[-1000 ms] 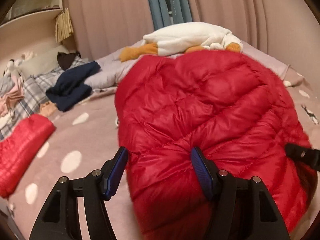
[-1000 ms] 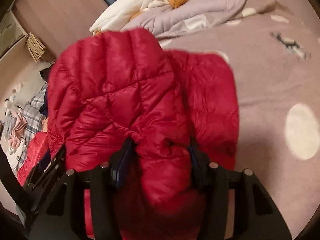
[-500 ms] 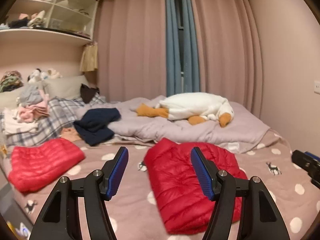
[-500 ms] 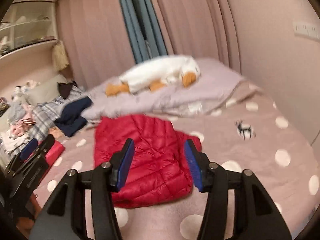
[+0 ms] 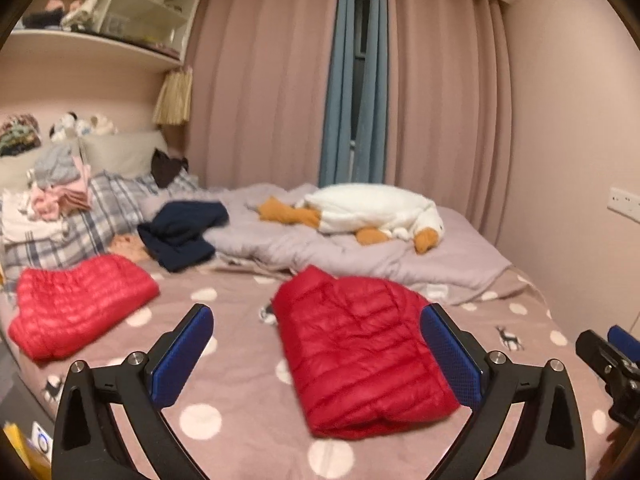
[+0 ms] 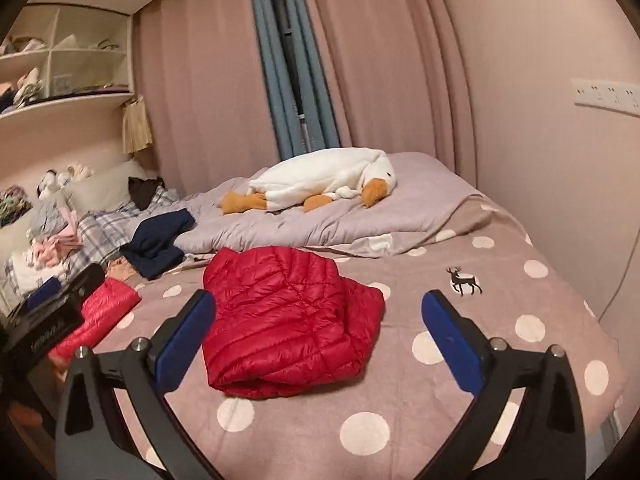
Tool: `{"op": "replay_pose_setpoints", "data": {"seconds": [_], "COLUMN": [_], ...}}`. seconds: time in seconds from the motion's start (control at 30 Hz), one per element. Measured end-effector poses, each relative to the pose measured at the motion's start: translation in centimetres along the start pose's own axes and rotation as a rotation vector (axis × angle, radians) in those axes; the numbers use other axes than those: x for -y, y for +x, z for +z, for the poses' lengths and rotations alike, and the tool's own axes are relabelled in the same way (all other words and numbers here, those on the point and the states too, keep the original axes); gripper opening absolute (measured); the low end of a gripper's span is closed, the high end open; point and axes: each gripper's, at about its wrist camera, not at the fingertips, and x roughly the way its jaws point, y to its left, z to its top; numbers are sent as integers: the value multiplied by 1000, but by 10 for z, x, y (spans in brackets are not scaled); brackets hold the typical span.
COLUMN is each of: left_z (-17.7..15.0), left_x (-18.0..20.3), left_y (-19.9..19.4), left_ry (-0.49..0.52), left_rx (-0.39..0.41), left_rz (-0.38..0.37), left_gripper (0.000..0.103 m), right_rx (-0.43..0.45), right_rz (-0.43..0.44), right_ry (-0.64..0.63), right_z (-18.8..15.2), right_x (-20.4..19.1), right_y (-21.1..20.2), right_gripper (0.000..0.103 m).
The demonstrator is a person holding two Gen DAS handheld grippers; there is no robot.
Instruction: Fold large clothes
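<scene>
A pink-curtained bedroom, and below me the bed [image 6: 520, 320] with its dotted cover. The red down jacket [image 6: 280, 320] lies on it folded into a compact bundle, just ahead of my right gripper [image 6: 318, 338] and my left gripper [image 5: 318, 354]; both stand wide apart and hold nothing. I judge this garment done. A second red jacket [image 5: 76, 304] lies folded further left. A navy garment [image 5: 180, 232] lies crumpled and looks still unfolded. The only container, the wall shelf [image 5: 112, 12], holds small items I can't identify
</scene>
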Motion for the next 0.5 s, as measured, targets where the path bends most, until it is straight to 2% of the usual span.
{"op": "replay_pose_setpoints", "data": {"seconds": [0.13, 0.27, 0.4, 0.5], "left_z": [-2, -4, -5, -5], "left_x": [3, 1, 1, 1], "left_y": [0, 2, 1, 2], "left_ry": [4, 10, 21, 39], "left_rx": [13, 1, 7, -4], "left_rz": [-3, -7, 4, 0], "left_gripper": [102, 102, 102, 102], "right_rx": [25, -3, -6, -12], "right_rz": [-20, -12, -70, -72], "right_ry": [0, 8, -15, -6], "right_z": [-2, -2, -2, -2], "right_x": [-3, -3, -6, -4], "right_y": [-4, 1, 4, 5], "right_gripper": [103, 103, 103, 103]}}
